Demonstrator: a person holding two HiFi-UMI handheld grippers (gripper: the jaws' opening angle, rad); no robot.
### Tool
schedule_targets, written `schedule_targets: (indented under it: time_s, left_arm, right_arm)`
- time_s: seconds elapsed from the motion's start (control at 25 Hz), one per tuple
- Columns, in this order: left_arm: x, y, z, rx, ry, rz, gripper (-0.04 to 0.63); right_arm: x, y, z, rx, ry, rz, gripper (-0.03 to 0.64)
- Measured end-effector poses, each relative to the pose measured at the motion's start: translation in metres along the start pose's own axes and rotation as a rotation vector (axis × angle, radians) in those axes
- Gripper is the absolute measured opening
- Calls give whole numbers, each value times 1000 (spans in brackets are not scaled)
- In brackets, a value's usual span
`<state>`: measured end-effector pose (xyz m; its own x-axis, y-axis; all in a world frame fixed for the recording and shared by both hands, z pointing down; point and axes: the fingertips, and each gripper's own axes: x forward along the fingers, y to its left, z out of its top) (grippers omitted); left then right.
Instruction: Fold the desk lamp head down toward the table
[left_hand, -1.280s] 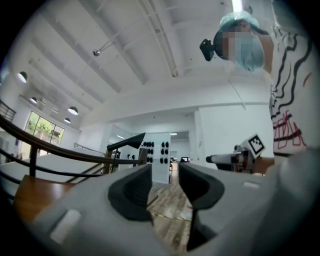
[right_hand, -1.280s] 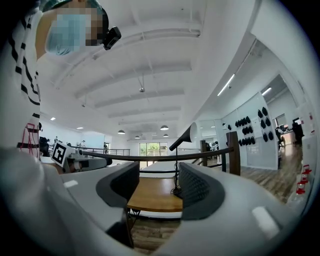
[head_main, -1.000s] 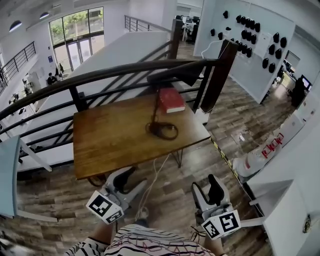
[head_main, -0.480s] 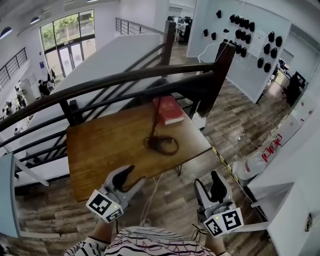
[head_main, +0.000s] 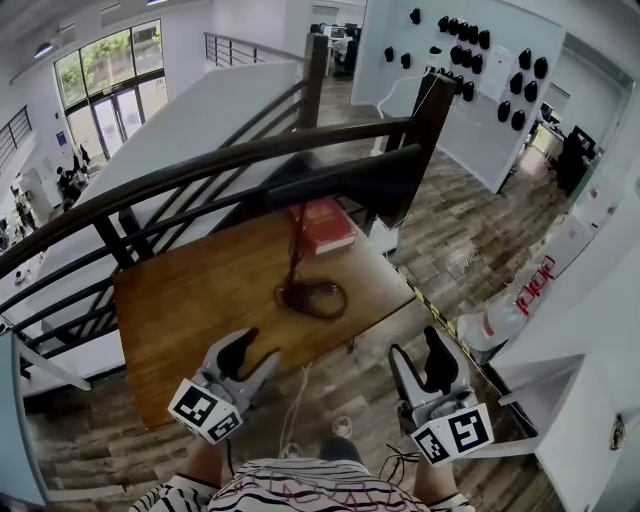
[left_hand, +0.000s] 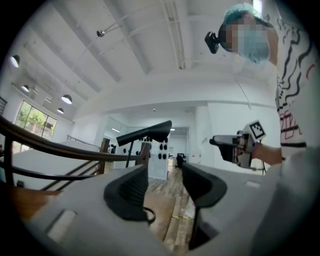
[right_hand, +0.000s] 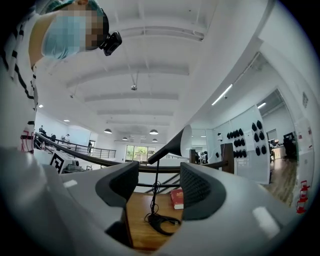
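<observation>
Since the earlier frame, both of your grippers have come forward toward the table (head_main: 180, 300), and its near edge now lies under the tips of your left gripper (head_main: 252, 352). That left gripper points level, its two dark jaws spread apart with nothing between them; in the left gripper view only floor and table edge show through the gap of the left gripper (left_hand: 165, 185). Your right gripper (head_main: 420, 352) hovers off the table's near right corner, over the wooden floor, its jaws also spread and gripping nothing. The desk lamp (head_main: 345, 185) stands upright on the table ahead of both grippers, to the right of the left one and to the left of the right one, well apart from each. Its long dark head is raised and runs roughly level above a thin stem, which rises from a dark ring-shaped base (head_main: 312, 298). In the right gripper view the desk lamp (right_hand: 156, 190) shows through the gap of the right gripper (right_hand: 155, 187). A red book (head_main: 322, 225) lies just behind the base, near the dark railing (head_main: 200, 170).
</observation>
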<state>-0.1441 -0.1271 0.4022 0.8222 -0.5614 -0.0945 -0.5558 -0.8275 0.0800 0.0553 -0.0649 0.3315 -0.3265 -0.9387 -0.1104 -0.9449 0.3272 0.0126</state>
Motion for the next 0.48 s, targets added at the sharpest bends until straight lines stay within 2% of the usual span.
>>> schedule_targets:
  time_s: [0.24, 0.48]
  left_arm:
    - [47, 33, -5, 38, -27, 74, 209]
    - [101, 53, -12, 51, -18, 126, 210]
  right_arm:
    - [51, -45, 15, -55, -50, 43, 247]
    - [103, -96, 33, -77, -93, 106, 242]
